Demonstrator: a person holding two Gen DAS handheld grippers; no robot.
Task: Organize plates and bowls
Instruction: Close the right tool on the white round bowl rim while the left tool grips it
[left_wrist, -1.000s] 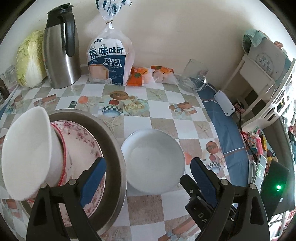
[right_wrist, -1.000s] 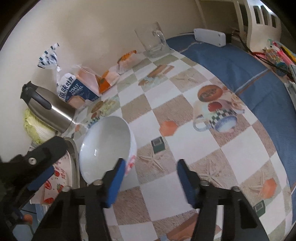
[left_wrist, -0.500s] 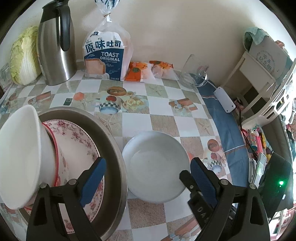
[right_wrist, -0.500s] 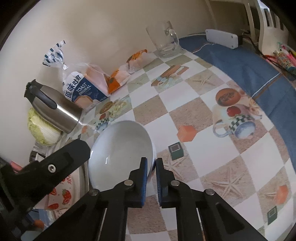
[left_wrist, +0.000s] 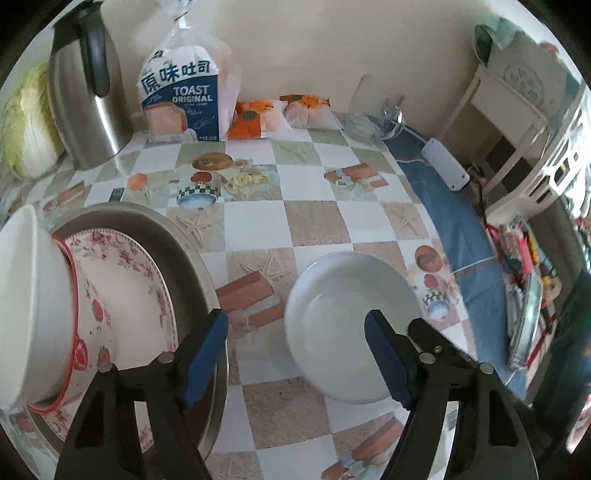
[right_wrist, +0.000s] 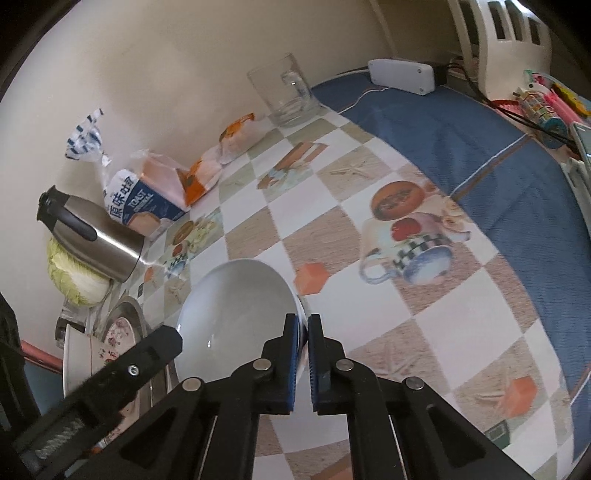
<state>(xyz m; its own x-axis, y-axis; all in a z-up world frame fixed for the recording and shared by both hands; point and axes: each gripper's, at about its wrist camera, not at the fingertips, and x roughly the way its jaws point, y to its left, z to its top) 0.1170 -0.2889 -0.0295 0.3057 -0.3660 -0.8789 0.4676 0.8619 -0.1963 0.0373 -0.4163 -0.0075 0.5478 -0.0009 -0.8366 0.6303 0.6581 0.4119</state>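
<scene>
Your right gripper (right_wrist: 303, 328) clamps the white bowl's (right_wrist: 236, 310) rim — your left gripper (left_wrist: 295, 339), closing, grips nothing.

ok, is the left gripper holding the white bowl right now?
No. In the left wrist view the left gripper stands open with its pads clear of the white bowl; the right gripper pinches the rim.
</scene>
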